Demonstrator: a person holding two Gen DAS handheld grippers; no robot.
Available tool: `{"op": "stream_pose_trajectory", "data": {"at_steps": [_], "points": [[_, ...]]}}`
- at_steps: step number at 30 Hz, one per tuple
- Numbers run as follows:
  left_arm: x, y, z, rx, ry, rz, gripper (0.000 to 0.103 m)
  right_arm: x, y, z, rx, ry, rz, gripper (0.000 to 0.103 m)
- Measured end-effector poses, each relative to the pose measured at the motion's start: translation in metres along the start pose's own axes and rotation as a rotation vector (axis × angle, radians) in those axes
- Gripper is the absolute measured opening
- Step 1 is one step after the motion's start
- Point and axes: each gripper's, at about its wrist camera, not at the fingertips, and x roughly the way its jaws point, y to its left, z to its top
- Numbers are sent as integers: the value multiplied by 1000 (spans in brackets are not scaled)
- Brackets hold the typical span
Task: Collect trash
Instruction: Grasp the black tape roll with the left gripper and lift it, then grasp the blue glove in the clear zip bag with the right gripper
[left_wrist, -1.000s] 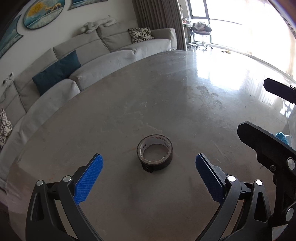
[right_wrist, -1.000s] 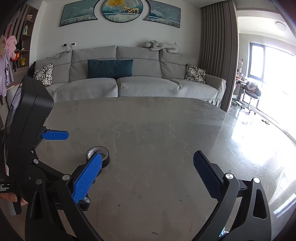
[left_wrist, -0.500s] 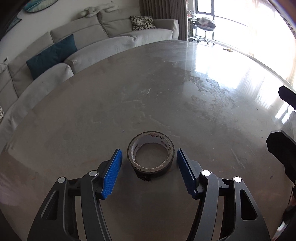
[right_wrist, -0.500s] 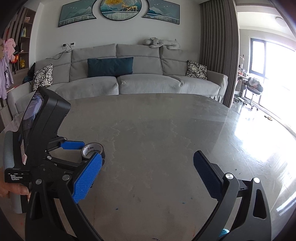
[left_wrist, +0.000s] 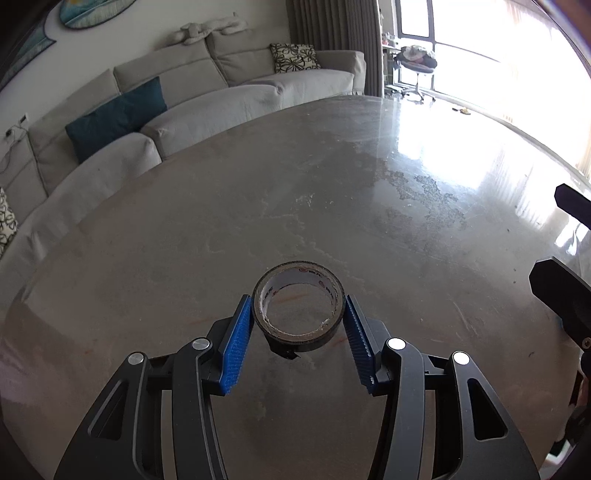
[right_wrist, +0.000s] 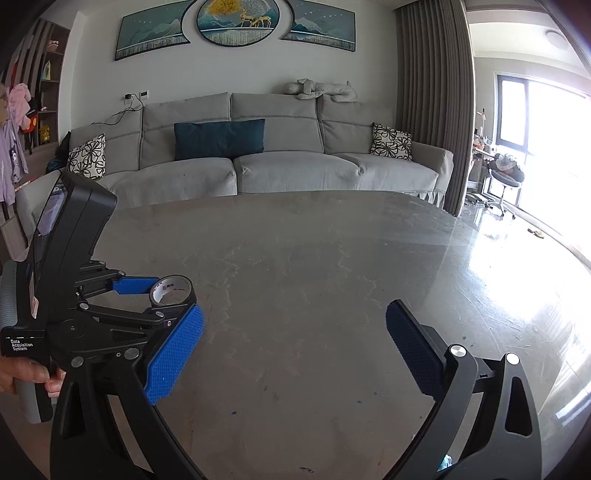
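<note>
Fingers (left_wrist: 238, 341) of the left gripper (left_wrist: 298, 321) closing around the tape roll (left_wrist: 298, 312) lying flat on the tabletop (left_wrist: 332, 221), pads at its sides, right gripper (right_wrist: 291, 350) hanging wide and empty — grasp step, next a firm squeeze and lift.

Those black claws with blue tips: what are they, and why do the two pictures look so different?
They are two hand-held grabbing tools, no robot; a person's hand holds one. Each carries a camera looking along its jaws, so each picture is one tool's own view. The left gripper has a nearly used-up tape roll between its blue pads, jaws closing on it, and both pads look to be touching its sides. The roll lies on a grey table. The right gripper is open over bare tabletop, holding nothing; its view shows the left tool from the side.
</note>
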Motion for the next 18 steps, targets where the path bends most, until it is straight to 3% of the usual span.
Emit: {"op": "stream_pose_trajectory", "data": {"at_steps": [6,11,18], "points": [[-46,-10,-8,27,-57,38,50,-7,-3,-14,9,43,2,98],[-75,-30,-15,29,-86,27,50,-21,-5,-36,-59,85,-32,98],[-100,-63,-29,16,-101,-21,50,-49,-43,-61,-19,127,-48,98]]}}
